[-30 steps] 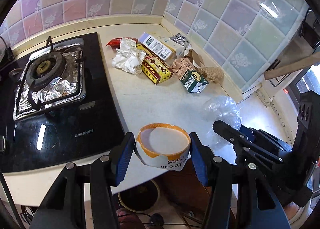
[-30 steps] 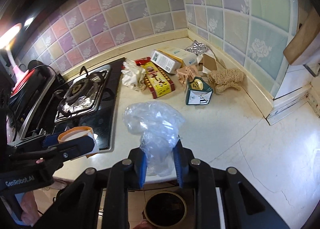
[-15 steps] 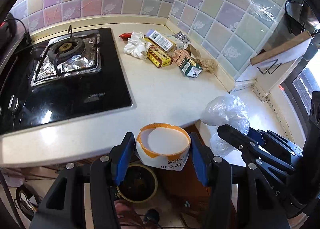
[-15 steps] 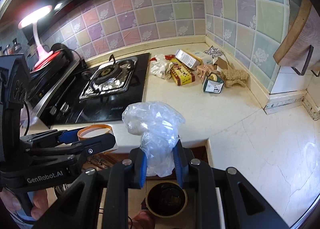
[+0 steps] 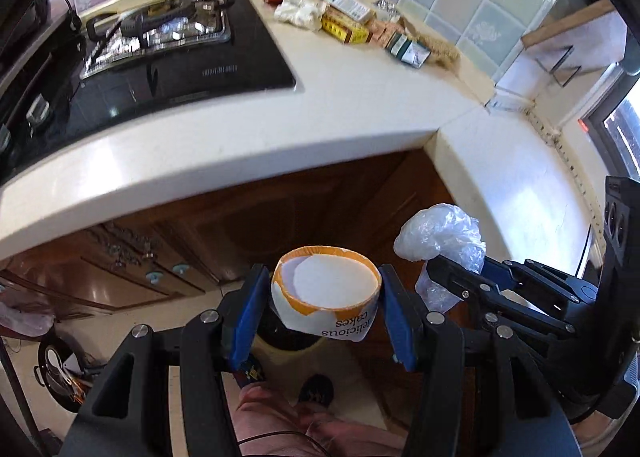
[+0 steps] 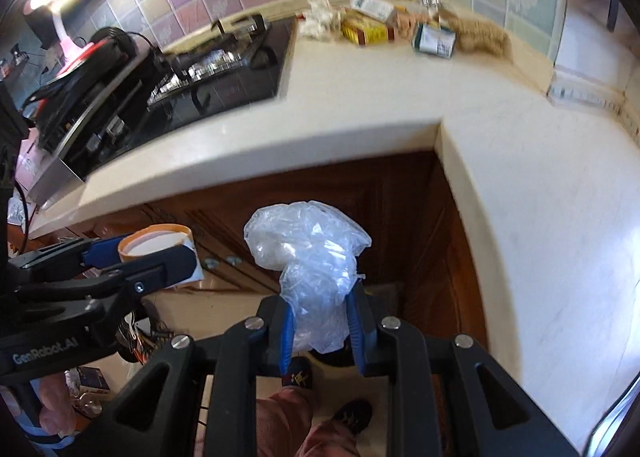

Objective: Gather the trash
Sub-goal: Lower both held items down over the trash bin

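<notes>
My left gripper (image 5: 326, 305) is shut on a torn paper cup (image 5: 326, 293), white inside with an orange rim. The right gripper (image 6: 322, 321) is shut on a crumpled clear plastic bag (image 6: 308, 253). Both hang off the counter's front edge, above the floor in front of brown cabinet doors (image 5: 280, 213). A round bin (image 5: 288, 339) with a dark inside sits on the floor, mostly hidden under the cup; the bin (image 6: 334, 357) shows below the bag too. In the left wrist view the bag (image 5: 438, 235) appears at the right; in the right wrist view the cup (image 6: 154, 243) appears at the left.
More trash lies at the counter's back corner: a white tissue (image 5: 298, 9), a yellow box (image 5: 344, 27), a green carton (image 5: 408, 51), a fibrous scrubber (image 6: 480, 33). A black gas hob (image 5: 160, 53) fills the left. The person's leg and shoes (image 6: 316, 417) stand below.
Both grippers have drawn back from over the counter and sunk below its front edge, each still gripping its item. The cabinet doors, floor and bin have come into view.
</notes>
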Tool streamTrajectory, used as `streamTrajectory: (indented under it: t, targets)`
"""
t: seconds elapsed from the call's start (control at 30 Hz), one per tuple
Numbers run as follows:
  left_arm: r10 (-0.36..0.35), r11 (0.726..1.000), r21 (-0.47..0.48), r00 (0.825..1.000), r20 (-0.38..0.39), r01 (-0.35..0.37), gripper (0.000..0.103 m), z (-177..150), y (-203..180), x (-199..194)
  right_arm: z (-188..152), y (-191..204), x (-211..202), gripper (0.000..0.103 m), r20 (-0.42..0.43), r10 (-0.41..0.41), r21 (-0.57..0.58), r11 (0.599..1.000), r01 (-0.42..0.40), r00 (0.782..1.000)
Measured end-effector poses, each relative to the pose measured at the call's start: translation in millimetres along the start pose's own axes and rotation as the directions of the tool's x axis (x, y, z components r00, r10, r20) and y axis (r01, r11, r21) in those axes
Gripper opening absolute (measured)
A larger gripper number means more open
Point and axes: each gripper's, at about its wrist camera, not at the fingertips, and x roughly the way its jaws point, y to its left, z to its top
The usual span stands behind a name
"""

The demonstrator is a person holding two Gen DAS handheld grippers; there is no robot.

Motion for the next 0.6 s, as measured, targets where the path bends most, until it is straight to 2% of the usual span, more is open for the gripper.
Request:
streamTrajectory:
  t: [0.2,0.6]
  targets:
    - [-0.008,1.000,0.017,0.997,-0.083,0.009,0.054,-25,16,52,-34,-2,52,0.023,-0.074,-0.059,0.044,0.997,0.062,0.996]
    - [-0.017,0.998,0.054,0.974,-0.226,0.029,0.054,-75,56,210,-106,-37,205,0.023,-0.221,-0.084,0.212,0.968,0.132,0.972]
